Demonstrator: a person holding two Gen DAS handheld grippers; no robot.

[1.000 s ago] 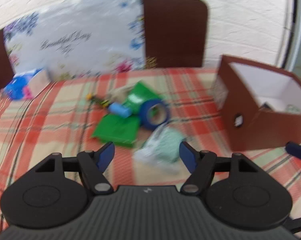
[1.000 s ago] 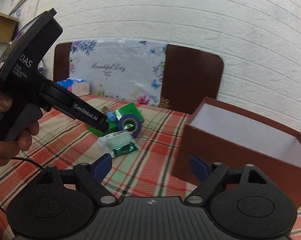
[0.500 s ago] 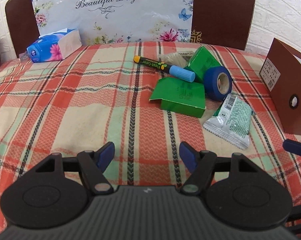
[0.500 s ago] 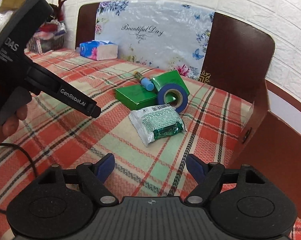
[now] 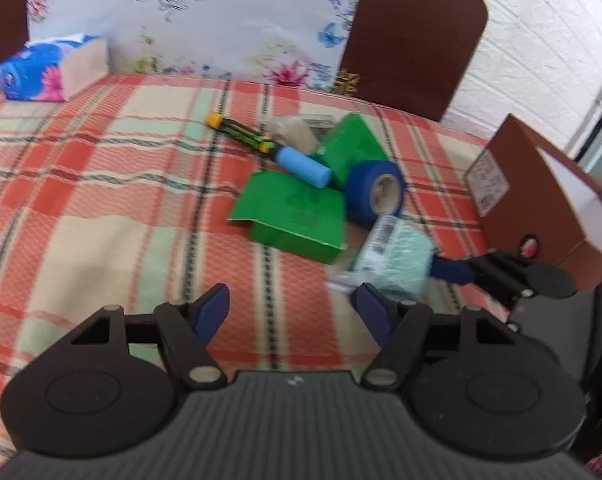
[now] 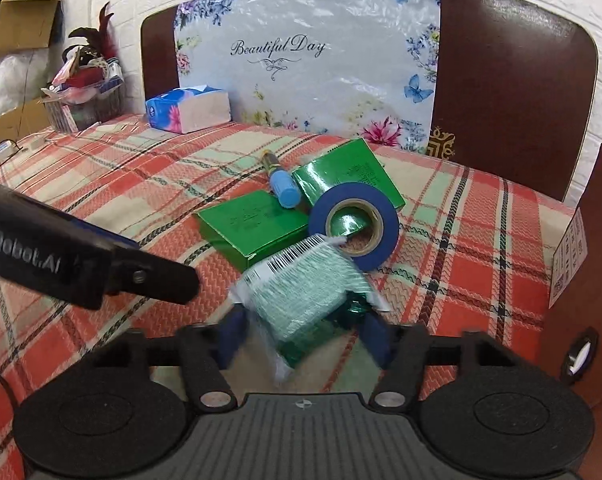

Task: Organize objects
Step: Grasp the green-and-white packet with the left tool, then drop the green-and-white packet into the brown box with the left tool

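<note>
A: Where is the green snack packet (image 6: 307, 294) right now?

B: It lies on the plaid cloth (image 6: 481, 240), between the blue fingers (image 6: 375, 342) of the right gripper (image 6: 303, 338). Its barcode end tips up toward the blue tape roll (image 6: 355, 222), which sits just behind it.

A: Is it pinched?

B: The jaws have just been closing, with the packet between them. The crinkled foil looks squeezed at both sides, so I read them as pinching the packet, though that part is blurred.

A: And what else is in the pile?

B: 2 green boxes: 1 flat one (image 6: 253, 220) touching the packet's far left corner, and 1 tilted (image 6: 347, 176) behind the tape. A marker with a light-blue cap (image 6: 281, 186) rests across them.

A: The left gripper (image 5: 291, 310)?

B: Its jaws are spread with nothing between them, above bare cloth, just left of the packet (image 5: 395, 258).

A: The surroundings?

B: A brown box (image 6: 593, 280) stands at the right edge. A tissue pack (image 6: 189, 108) sits far back left, before a flowered sheet (image 6: 309, 56) reading "Beautiful Day".
</note>
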